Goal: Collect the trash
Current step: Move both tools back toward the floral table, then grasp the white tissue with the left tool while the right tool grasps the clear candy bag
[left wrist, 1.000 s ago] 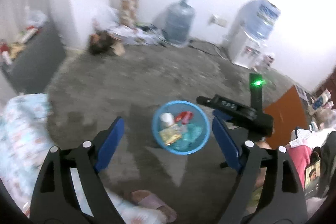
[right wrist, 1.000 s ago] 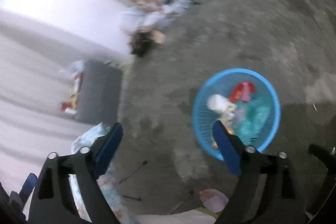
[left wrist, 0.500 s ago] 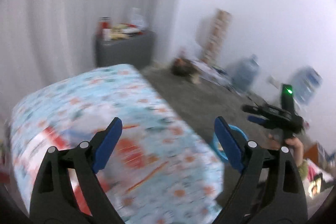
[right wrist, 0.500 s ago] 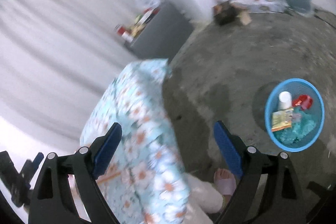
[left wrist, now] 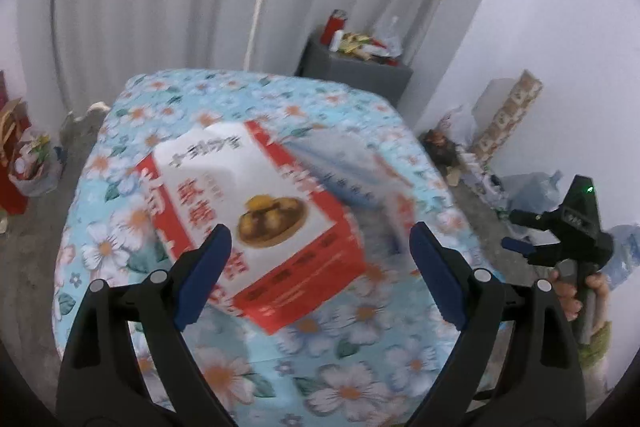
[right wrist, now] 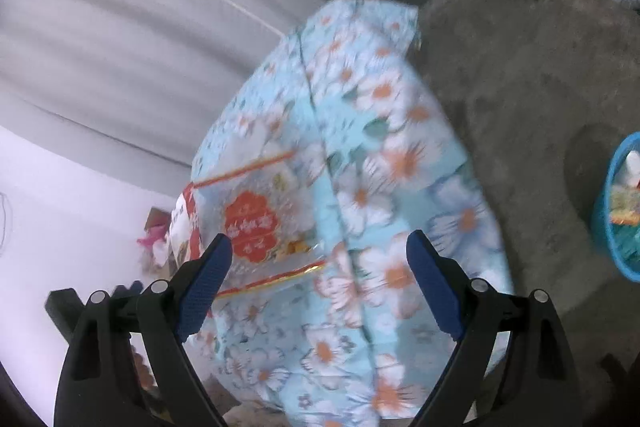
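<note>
The wide-open, empty left gripper (left wrist: 316,267) hovers nearest above a red-and-white cardboard food box (left wrist: 256,223) lying lengthwise ahead on the floral-clothed table (left wrist: 360,379).

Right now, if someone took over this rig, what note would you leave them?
Left claw: open, empty, above the red-and-white box on the floral-covered table.
Right claw: open, empty, over the clear printed bag beside that box.
Blue basket on the floor already holds some trash.
Left to do: bin the box and the bag.
</note>
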`<control>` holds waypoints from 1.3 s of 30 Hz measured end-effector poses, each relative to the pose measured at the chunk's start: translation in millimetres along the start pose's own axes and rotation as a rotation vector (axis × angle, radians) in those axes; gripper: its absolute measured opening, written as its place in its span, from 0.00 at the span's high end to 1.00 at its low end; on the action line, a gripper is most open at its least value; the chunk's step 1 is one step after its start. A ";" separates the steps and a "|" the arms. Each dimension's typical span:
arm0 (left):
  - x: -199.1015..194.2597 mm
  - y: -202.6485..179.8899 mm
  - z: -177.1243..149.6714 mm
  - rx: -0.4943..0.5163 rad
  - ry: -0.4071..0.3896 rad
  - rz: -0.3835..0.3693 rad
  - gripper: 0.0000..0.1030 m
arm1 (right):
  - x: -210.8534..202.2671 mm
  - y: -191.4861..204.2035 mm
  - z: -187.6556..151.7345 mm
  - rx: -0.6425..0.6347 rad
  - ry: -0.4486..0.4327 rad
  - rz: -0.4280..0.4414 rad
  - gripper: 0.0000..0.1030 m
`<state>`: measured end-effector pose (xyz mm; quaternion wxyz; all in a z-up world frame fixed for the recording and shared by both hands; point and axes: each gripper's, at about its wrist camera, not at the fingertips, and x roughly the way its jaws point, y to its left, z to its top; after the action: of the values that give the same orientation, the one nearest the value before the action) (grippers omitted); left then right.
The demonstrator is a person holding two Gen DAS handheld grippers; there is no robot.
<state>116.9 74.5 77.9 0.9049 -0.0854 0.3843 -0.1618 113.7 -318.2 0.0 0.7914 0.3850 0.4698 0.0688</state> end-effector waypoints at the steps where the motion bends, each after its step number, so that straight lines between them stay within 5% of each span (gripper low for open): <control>1: 5.5 0.0 -2.4 0.002 0.006 0.006 0.16 | 8.4 1.8 -2.1 0.001 0.022 0.007 0.16; 7: 16.6 17.0 -11.4 -0.026 0.021 -0.005 0.16 | 39.2 13.1 -5.5 0.009 0.092 -0.008 0.16; 15: 28.8 34.4 -7.1 -0.071 0.031 -0.035 0.16 | 64.7 76.7 27.8 -0.174 0.104 -0.012 0.16; 23: 41.9 25.0 52.3 -0.048 0.014 -0.170 0.17 | 79.5 107.1 68.1 -0.166 0.071 0.028 0.16; 29: 92.9 -4.6 106.6 0.047 0.138 -0.250 0.20 | 82.5 60.9 45.1 -0.074 0.126 -0.005 0.16; 33: 135.9 -18.6 118.8 0.099 0.241 -0.215 0.28 | 82.3 28.2 29.4 -0.002 0.158 -0.016 0.16; 39: 204.6 -15.8 126.3 0.034 0.424 -0.210 0.39 | 98.4 0.2 16.8 0.076 0.243 0.036 0.20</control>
<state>338.1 -9.8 32.8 0.7836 -0.0735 0.5519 -0.2757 181.2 -280.9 -63.4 0.7122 0.4118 0.5575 0.1113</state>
